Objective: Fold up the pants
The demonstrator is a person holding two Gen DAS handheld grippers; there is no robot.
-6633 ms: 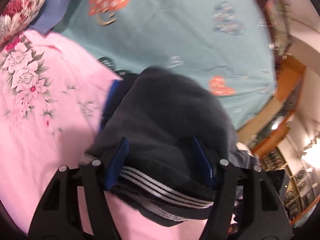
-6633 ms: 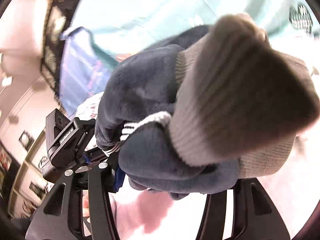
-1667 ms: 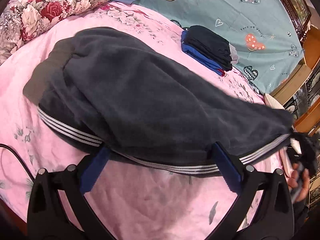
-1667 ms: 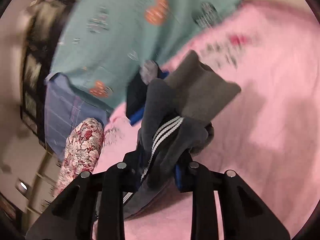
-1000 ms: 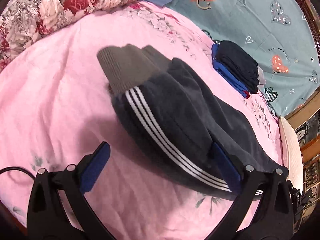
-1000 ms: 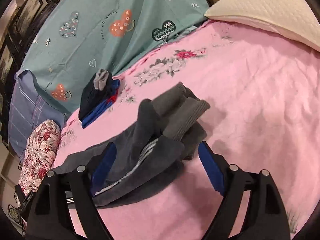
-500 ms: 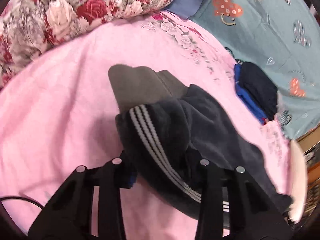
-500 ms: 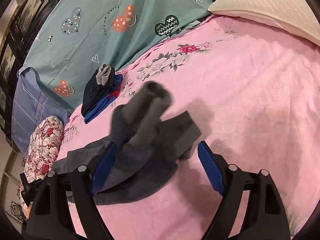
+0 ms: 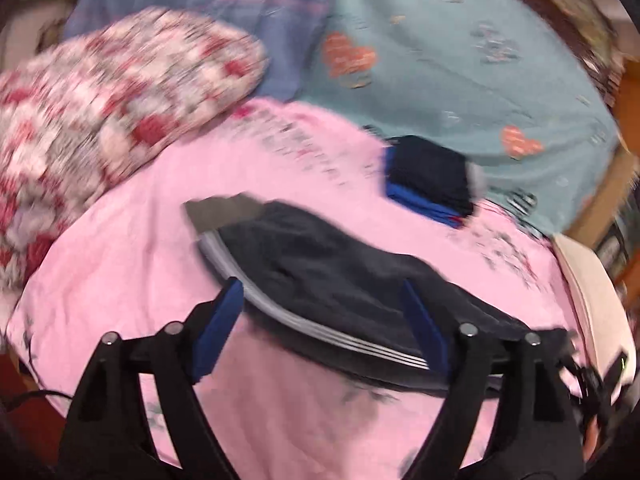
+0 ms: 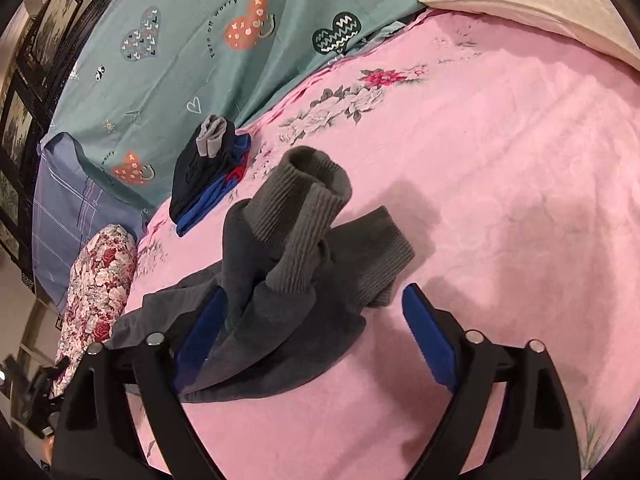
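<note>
Dark grey pants point(image 9: 340, 276) with white side stripes point(image 9: 240, 276) lie across the pink bedsheet point(image 9: 132, 240), one ribbed grey cuff point(image 9: 224, 212) at the far left. My left gripper point(image 9: 320, 316) hovers just above them, jaws opening wide, pads clear of the cloth; this view is blurred. In the right wrist view the other end of the pants point(image 10: 280, 240) is bunched in a heap with two ribbed cuffs point(image 10: 312, 184) sticking up. My right gripper point(image 10: 316, 320) straddles that heap, jaws opening, fabric lying loose between the pads.
A folded stack of dark and blue clothes point(image 10: 204, 176) sits by the teal heart-print sheet point(image 10: 200, 40). A red floral pillow point(image 9: 100, 100) lies at the left end, a cream pillow point(image 10: 540, 4) at the right. Bare pink sheet point(image 10: 520, 200) stretches to the right of the heap.
The left gripper, shut on the striped edge half a second ago, has let go, opened and pulled up and back. The cuffs settled into a standing heap. The right gripper widened slightly.
</note>
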